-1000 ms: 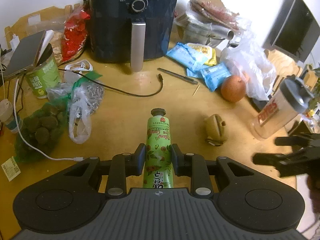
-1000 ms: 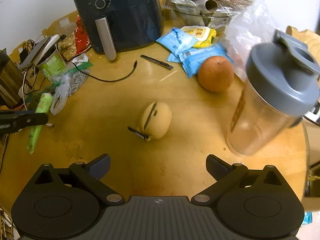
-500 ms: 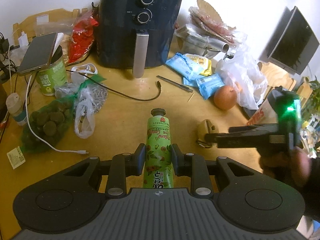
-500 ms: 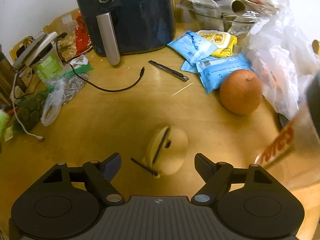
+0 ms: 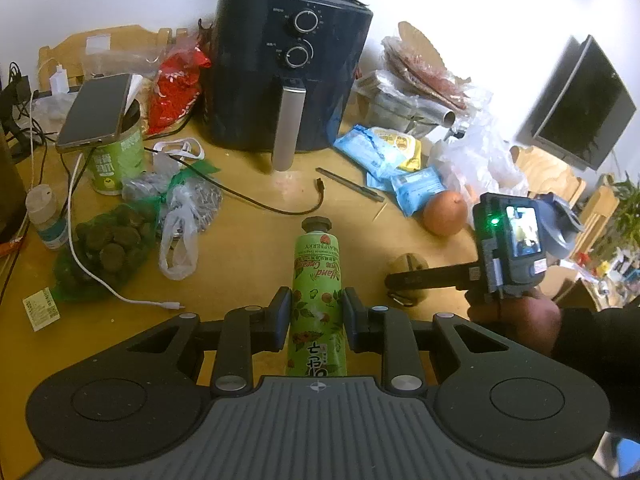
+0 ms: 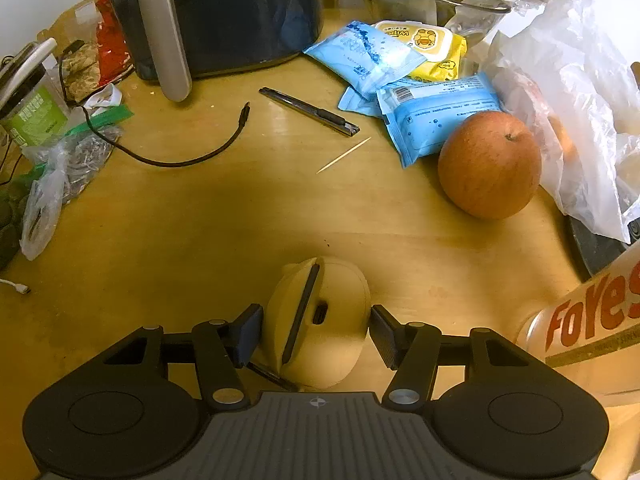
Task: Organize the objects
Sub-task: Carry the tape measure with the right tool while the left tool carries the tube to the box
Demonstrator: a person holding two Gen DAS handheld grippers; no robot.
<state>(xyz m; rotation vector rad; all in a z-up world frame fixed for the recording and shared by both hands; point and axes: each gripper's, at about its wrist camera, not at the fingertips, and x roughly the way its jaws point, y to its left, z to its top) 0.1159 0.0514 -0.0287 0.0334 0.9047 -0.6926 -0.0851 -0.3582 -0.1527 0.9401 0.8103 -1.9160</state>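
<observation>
My left gripper [image 5: 316, 312] is shut on a green hand cream tube [image 5: 317, 292], held above the wooden table with its dark cap pointing away. My right gripper [image 6: 316, 334] is open, its jaws standing on either side of a small tan rounded case with a dark slit [image 6: 320, 320] that lies on the table; the pads are close to its sides, with a thin gap at each. In the left wrist view the right gripper [image 5: 394, 282] reaches in from the right over the same tan case [image 5: 408, 262].
A black air fryer [image 5: 288, 80] stands at the back. An apple [image 6: 490, 164], blue and yellow wipe packs [image 6: 400, 76], a pen [image 6: 308, 112], a black cable [image 6: 172, 160] and a toothpick lie mid-table. A clear shaker bottle [image 6: 592, 320] stands right. Plastic bags [image 5: 176, 216] and a green can [image 5: 116, 156] crowd the left.
My right gripper moved forward and down until its narrowing jaws came to straddle the tan case. My left gripper lifted a little with the tube still held.
</observation>
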